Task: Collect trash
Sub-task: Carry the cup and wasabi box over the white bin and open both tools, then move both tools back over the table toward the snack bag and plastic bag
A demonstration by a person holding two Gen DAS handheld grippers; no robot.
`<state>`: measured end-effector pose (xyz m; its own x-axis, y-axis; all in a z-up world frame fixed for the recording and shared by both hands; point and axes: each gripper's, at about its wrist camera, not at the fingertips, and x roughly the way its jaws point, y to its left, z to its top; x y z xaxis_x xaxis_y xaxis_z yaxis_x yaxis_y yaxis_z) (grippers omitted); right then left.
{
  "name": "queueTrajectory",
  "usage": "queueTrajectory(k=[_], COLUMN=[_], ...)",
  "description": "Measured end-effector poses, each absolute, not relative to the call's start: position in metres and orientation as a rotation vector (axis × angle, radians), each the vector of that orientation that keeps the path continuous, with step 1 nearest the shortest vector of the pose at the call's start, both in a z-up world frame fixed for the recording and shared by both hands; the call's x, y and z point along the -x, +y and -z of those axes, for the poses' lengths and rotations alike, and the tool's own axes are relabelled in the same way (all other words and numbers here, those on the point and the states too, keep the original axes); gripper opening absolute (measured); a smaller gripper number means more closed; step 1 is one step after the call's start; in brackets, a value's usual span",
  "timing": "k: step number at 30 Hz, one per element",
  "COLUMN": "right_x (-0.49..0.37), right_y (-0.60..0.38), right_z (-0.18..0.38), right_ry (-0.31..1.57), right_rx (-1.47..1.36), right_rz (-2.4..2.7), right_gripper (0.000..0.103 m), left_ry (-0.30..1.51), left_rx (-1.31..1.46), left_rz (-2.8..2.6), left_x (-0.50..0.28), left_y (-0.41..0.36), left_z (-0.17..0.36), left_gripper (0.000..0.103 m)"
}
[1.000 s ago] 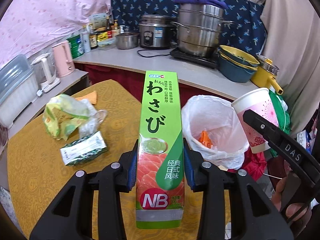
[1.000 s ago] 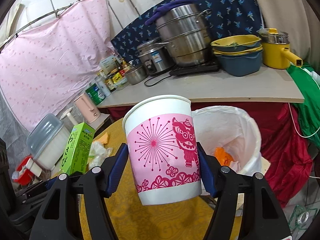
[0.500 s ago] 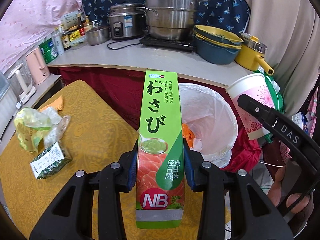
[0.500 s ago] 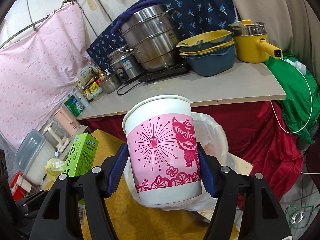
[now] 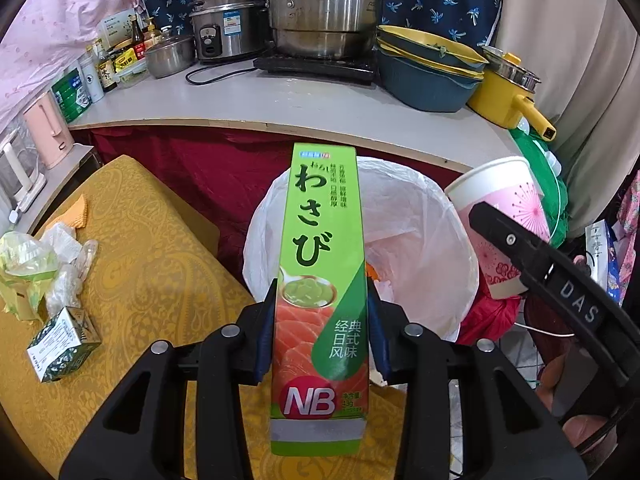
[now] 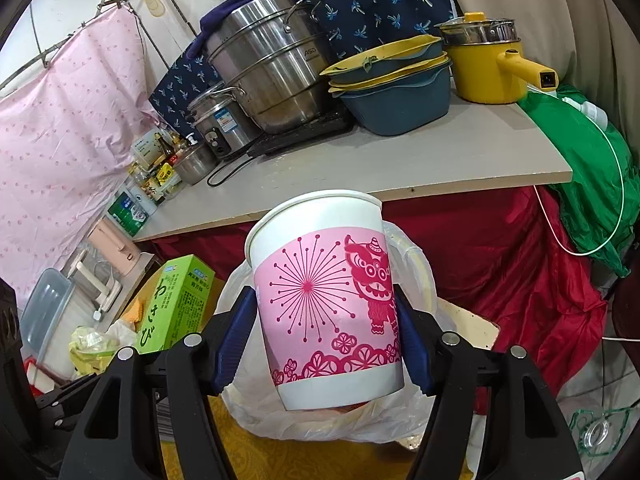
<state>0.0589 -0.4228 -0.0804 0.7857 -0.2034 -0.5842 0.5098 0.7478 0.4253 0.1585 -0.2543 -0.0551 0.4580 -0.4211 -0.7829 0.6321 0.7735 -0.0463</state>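
Presently held, item one: green wasabi carton (image 5: 320,272), upright, clamped low on its sides between the blue pads of the left gripper (image 5: 322,330); its upper half stands in front of the open mouth of the white-bagged trash bin (image 5: 416,248), which has orange scraps inside. Item two: pink-and-white paper cup (image 6: 326,304) with a red lion print, tilted slightly, gripped at mid-body by the right gripper (image 6: 326,340), fingers spread wide around it; the bin's white bag (image 6: 340,420) shows directly behind and below the cup. In the left wrist view the cup appears to the right of the bin rim, a person's fingers visible on the gripper handle. Remaining on the yellow patterned tablecloth (image 5: 160,272), well apart from the bin: small green-and-white box (image 5: 64,338) lying on its side, crumpled plastic wrappers (image 5: 36,264) beside it, an orange scrap (image 5: 78,212) further back. Background: grey counter (image 5: 280,100) bearing a steel steamer pot (image 5: 326,4), rice cooker (image 5: 226,26), stacked blue-and-yellow basins (image 5: 428,72), yellow pot (image 5: 508,92) and assorted bottles.
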Motion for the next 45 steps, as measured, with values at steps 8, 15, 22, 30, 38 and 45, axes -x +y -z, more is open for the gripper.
queueTrajectory(k=[8,15,22,30,38,45], right_x=[-0.074,-0.088,-0.095,-0.091,-0.087,-0.092], right_y=[-0.425,-0.421,-0.411,-0.395,-0.376,-0.347], right_z=[0.077,0.070,0.059,0.047,0.031,0.020], right_ry=[0.539,0.529,0.512,0.494,0.477,0.476], right_rx=[-0.592,-0.574,-0.550,-0.530,-0.511,-0.480], right_rz=[0.407,0.395,0.392,0.381,0.361,0.321], right_gripper=[0.065,0.066,0.075,0.076,0.076,0.076], left_ry=[0.844,0.829,0.811,0.800,0.796,0.781], left_rx=[-0.244,-0.218,-0.194,-0.175,-0.144,-0.107], left_rz=[0.607,0.574,0.540,0.524,0.498,0.466], left_x=[-0.171,-0.178,-0.181,-0.180,-0.177,-0.178], left_y=[-0.253,-0.240,-0.224,-0.209,-0.184,-0.154], left_z=[0.051,0.042,0.036,0.029,0.024,0.015], left_gripper=[0.060,0.068,0.075,0.076,0.078,0.078])
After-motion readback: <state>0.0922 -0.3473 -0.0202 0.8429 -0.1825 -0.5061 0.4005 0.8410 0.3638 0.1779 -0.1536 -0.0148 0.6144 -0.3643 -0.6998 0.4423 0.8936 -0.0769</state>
